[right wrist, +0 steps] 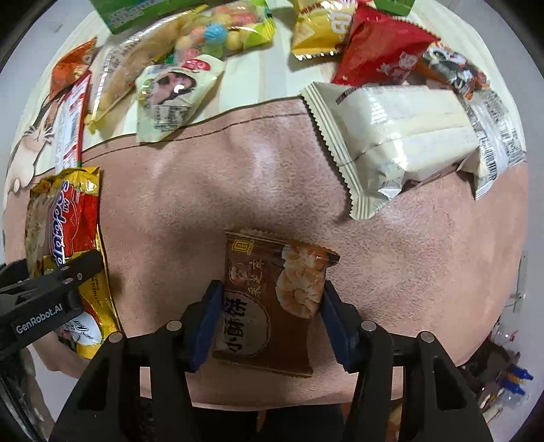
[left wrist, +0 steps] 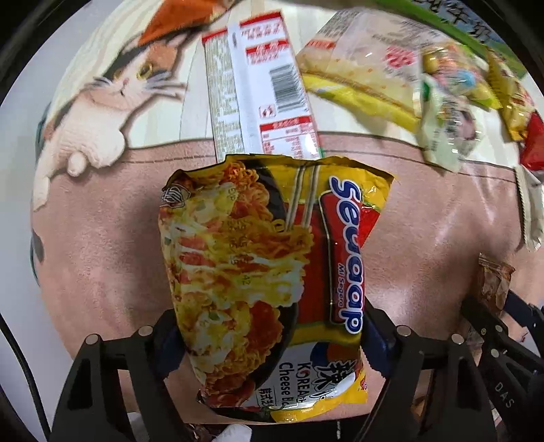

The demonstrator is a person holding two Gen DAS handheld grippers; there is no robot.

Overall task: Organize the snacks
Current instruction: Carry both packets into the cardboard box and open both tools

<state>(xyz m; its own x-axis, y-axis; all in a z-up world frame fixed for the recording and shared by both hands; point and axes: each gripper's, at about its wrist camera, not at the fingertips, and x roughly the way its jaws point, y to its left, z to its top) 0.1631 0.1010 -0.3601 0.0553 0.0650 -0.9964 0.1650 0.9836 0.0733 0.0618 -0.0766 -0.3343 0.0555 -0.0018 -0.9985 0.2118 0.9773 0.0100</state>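
Note:
My left gripper (left wrist: 272,343) is shut on a yellow-and-red Sedaap noodle packet (left wrist: 261,272) over the pink part of a cat-print mat (left wrist: 102,255). The packet also shows at the left of the right wrist view (right wrist: 68,238), with the left gripper (right wrist: 57,285) on it. My right gripper (right wrist: 268,316) is shut on a small brown snack packet (right wrist: 272,299) over the same pink mat (right wrist: 238,170). That brown packet shows at the right edge of the left wrist view (left wrist: 493,282).
Loose snacks lie along the far side: a red-and-white packet (left wrist: 261,85), a clear pastry bag (left wrist: 367,68), a candy bag (right wrist: 210,30), a pale green pouch (right wrist: 173,91), a yellow bag (right wrist: 319,27), a red bag (right wrist: 384,51), a long cream wrapper (right wrist: 401,136).

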